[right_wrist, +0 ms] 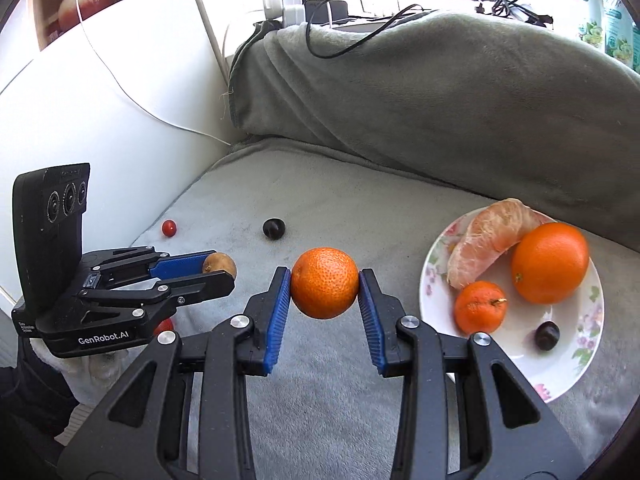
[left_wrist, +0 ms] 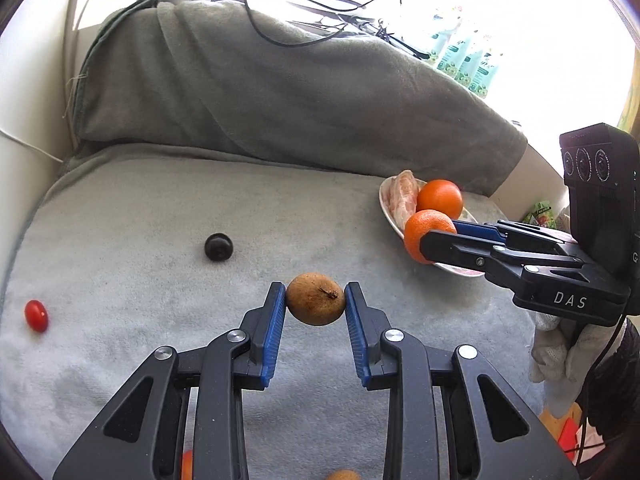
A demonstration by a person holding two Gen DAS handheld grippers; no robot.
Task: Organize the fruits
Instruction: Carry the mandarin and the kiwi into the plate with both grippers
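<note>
My left gripper [left_wrist: 316, 300] is shut on a brown round fruit [left_wrist: 316, 299] and holds it above the grey blanket; it also shows in the right wrist view [right_wrist: 219, 266]. My right gripper [right_wrist: 325, 289] is shut on a tangerine [right_wrist: 325, 288], just left of the floral plate [right_wrist: 568, 368]. The plate holds a big orange [right_wrist: 550, 262], a small tangerine [right_wrist: 480, 307], a peeled citrus piece [right_wrist: 488, 236] and a dark plum [right_wrist: 547, 335]. A dark plum [left_wrist: 219, 246] and a cherry tomato [left_wrist: 36, 315] lie loose on the blanket.
The grey blanket [left_wrist: 160, 220] covers a cushion and a raised bolster behind, with black cables [left_wrist: 320, 12] on top. A white wall panel [right_wrist: 100, 120] stands at the left. More small fruit shows under my left gripper [left_wrist: 344, 475].
</note>
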